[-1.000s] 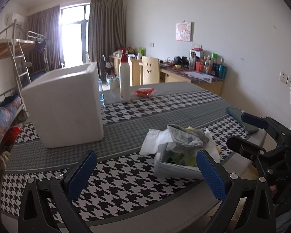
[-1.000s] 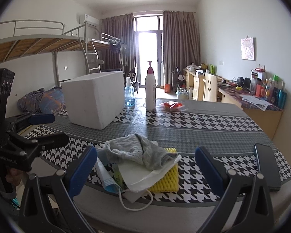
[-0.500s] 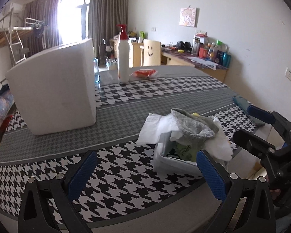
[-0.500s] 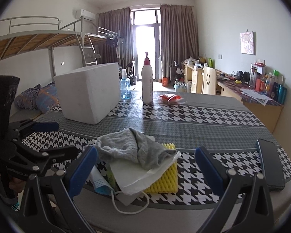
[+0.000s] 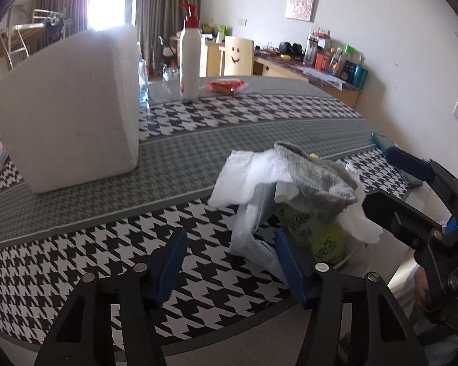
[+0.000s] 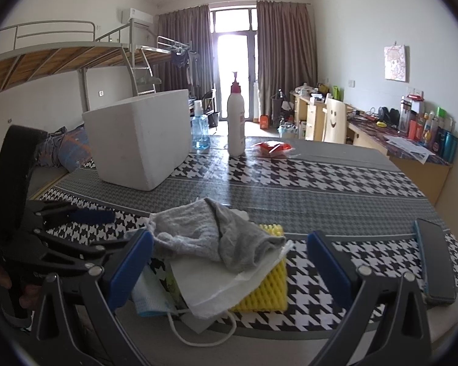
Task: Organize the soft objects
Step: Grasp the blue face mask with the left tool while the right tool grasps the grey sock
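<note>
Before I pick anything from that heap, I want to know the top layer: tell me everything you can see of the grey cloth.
The grey cloth is a soft, fuzzy, towel-like rag, crumpled and folded over itself, draped on top of the pile near the table's front edge. It lies on white tissue-like sheets, with a yellow ridged sponge showing beneath them. In the left wrist view the cloth droops over a greenish packet. Neither hand-held gripper touches it; the right hand-held gripper is open, its fingers to either side of the pile.
</note>
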The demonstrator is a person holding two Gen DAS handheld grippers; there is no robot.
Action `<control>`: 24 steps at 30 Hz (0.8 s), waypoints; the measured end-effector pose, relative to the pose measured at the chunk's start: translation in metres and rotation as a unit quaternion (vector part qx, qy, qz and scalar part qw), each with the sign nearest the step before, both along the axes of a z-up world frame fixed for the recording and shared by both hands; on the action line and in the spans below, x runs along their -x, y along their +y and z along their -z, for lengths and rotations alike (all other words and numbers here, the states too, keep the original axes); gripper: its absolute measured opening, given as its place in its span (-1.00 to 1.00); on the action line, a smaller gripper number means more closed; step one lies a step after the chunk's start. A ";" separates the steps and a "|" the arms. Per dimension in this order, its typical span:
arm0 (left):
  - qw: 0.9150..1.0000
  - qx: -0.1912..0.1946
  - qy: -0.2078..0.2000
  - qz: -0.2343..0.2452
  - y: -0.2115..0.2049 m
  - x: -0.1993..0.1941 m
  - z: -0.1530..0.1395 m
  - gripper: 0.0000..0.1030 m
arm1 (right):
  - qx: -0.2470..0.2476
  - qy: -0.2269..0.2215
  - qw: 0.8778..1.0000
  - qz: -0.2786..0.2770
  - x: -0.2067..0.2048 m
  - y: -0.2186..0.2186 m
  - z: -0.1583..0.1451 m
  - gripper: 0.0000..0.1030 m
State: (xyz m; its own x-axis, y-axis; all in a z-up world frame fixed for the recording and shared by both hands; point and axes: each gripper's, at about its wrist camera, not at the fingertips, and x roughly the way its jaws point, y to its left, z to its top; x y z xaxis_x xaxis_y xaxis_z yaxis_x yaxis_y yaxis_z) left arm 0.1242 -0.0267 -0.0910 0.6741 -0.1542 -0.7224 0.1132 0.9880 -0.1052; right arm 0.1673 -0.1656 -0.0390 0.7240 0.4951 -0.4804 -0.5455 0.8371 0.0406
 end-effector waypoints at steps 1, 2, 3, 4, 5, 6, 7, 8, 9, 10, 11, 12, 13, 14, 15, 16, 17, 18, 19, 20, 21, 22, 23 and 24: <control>1.000 0.002 0.001 0.002 0.000 -0.001 0.001 0.00 | -0.001 0.004 1.000 -0.006 -0.001 0.002 0.001 0.98; 1.000 0.003 0.004 0.004 0.000 -0.001 0.002 -0.06 | -0.001 0.005 1.000 -0.010 -0.002 0.004 0.002 0.98; 1.000 0.004 0.005 0.006 0.000 -0.002 0.003 -0.09 | 0.001 0.005 1.000 -0.012 -0.002 0.006 0.002 0.98; 1.000 0.005 0.006 0.007 0.000 -0.003 0.004 -0.10 | 0.002 0.007 1.000 -0.017 -0.004 0.008 0.003 0.98; 1.000 0.006 0.005 0.008 0.000 -0.003 0.004 -0.13 | 0.002 0.009 1.000 -0.020 -0.005 0.009 0.004 0.98; 1.000 0.007 0.006 0.010 -0.001 -0.004 0.004 -0.14 | 0.000 0.011 1.000 -0.024 -0.006 0.010 0.005 0.98; 1.000 0.005 0.005 0.011 -0.002 -0.004 0.005 -0.15 | 0.000 0.015 1.000 -0.026 -0.009 0.011 0.006 0.98; 1.000 0.003 0.004 0.011 -0.002 -0.005 0.005 -0.15 | 0.001 0.019 0.999 -0.027 -0.009 0.013 0.007 0.98; 1.000 0.000 0.006 0.012 -0.003 -0.006 0.006 -0.15 | 0.003 0.022 0.999 -0.030 -0.010 0.014 0.007 0.95; 1.000 -0.002 0.008 0.014 -0.003 -0.007 0.006 -0.18 | 0.003 0.025 0.999 -0.035 -0.012 0.016 0.008 0.92; 1.000 -0.001 0.010 0.015 -0.003 -0.007 0.007 -0.27 | 0.004 0.029 0.999 -0.038 -0.013 0.018 0.009 0.87; 1.000 0.001 0.012 0.017 -0.004 -0.008 0.008 -0.32 | 0.004 0.036 0.999 -0.041 -0.016 0.019 0.011 0.81; 1.000 0.002 0.012 0.018 -0.003 -0.009 0.007 -0.38 | 0.004 0.040 0.998 -0.044 -0.017 0.019 0.012 0.77; 1.000 0.003 0.011 0.020 -0.003 -0.009 0.007 -0.40 | 0.003 0.048 0.998 -0.049 -0.020 0.019 0.014 0.69; 1.000 0.001 0.010 0.022 -0.004 -0.009 0.007 -0.42 | 0.004 0.054 0.997 -0.052 -0.022 0.020 0.015 0.63; 1.000 0.000 0.009 0.023 -0.004 -0.009 0.008 -0.44 | 0.004 0.059 0.997 -0.055 -0.023 0.023 0.015 0.59; 1.000 0.000 0.009 0.024 -0.004 -0.009 0.008 -0.44 | 0.005 0.062 0.996 -0.059 -0.024 0.024 0.016 0.48; 1.000 -0.001 0.008 0.024 -0.004 -0.009 0.009 -0.45 | 0.006 0.067 0.996 -0.063 -0.023 0.025 0.017 0.36; 1.000 0.000 0.008 0.025 -0.004 -0.010 0.008 -0.46 | 0.007 0.070 0.995 -0.067 -0.023 0.026 0.018 0.31; 1.000 0.002 0.006 0.026 -0.003 -0.009 0.008 -0.47 | 0.008 0.072 0.995 -0.070 -0.023 0.027 0.019 0.20; 1.000 0.003 0.005 0.026 -0.003 -0.010 0.008 -0.47 | 0.009 0.073 0.995 -0.074 -0.023 0.028 0.020 0.13; 1.000 0.003 0.006 0.026 -0.003 -0.010 0.008 -0.49 | 0.008 0.074 0.994 -0.074 -0.022 0.028 0.020 0.10; 1.000 0.003 0.006 0.026 -0.003 -0.011 0.008 -0.51 | 0.007 0.075 0.994 -0.075 -0.022 0.028 0.020 0.04; 1.000 0.002 0.006 0.027 -0.003 -0.010 0.008 -0.51 | 0.006 0.076 0.994 -0.076 -0.022 0.027 0.020 -0.07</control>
State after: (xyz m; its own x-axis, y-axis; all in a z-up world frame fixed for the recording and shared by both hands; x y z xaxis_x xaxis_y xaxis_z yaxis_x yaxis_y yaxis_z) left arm 0.1345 -0.0295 -0.0991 0.6561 -0.1925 -0.7297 0.1643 0.9802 -0.1109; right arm 0.1891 -0.1385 -0.0592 0.5598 0.5873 -0.5845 -0.6542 0.7462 0.1232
